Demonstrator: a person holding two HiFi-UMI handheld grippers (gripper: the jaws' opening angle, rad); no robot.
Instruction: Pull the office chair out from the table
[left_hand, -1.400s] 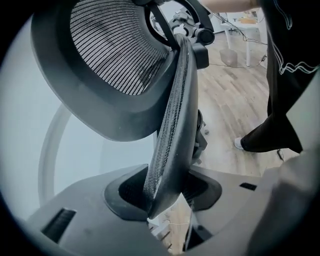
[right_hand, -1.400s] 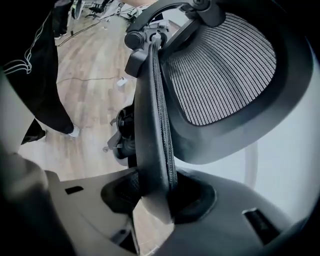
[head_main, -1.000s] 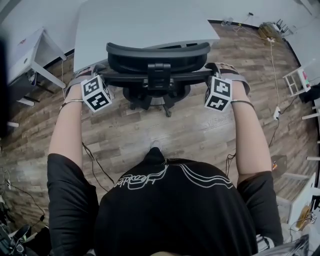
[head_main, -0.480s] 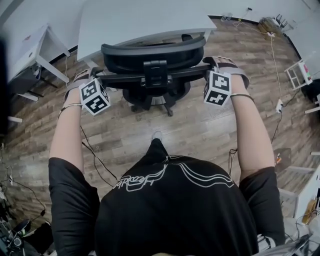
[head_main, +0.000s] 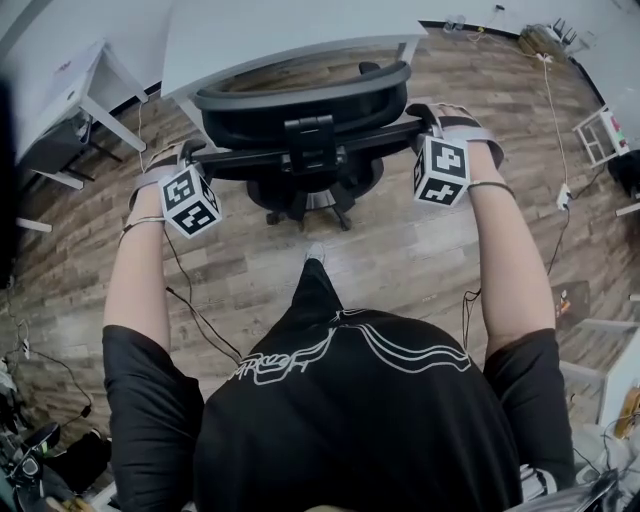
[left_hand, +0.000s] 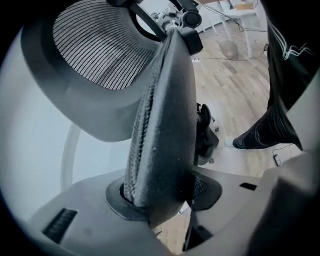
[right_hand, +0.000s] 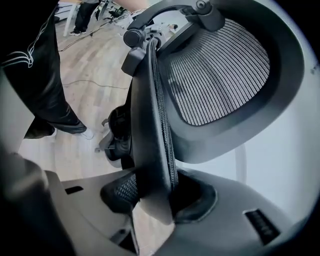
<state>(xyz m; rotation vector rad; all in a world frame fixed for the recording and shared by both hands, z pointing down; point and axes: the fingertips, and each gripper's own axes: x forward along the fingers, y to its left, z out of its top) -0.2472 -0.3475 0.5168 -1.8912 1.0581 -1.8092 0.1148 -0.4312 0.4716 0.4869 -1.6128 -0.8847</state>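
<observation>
two grippers clamp the office chair (head_main: 300, 120) in the head view. the left gripper (head_main: 183, 155) grasps the left end of the backrest's dark top bar and the right gripper (head_main: 428, 118) grasps the right end, so the chair spans the gap between them. its wheeled base shows between the two marker cubes, over the wood floor (head_main: 400, 260). beyond both grippers' tips, on the far side of the chair, stands the white table (head_main: 280, 35), and the chair's curved top sits near its front edge.

in the left gripper view the jaws are clenched on the backrest's edge. that edge rises straight up from between the pads, seen end-on, with woven fabric along its left side. a curved mesh panel (left_hand: 100, 50) spreads above and to the left of the jaws. a dark trouser leg (left_hand: 265, 130) stands off to the right.

in the right gripper view the jaws likewise pinch the backrest's edge, which runs up from between the pads. here the mesh panel opens to the right of the jaws, and the trouser leg is off to the left.
</observation>
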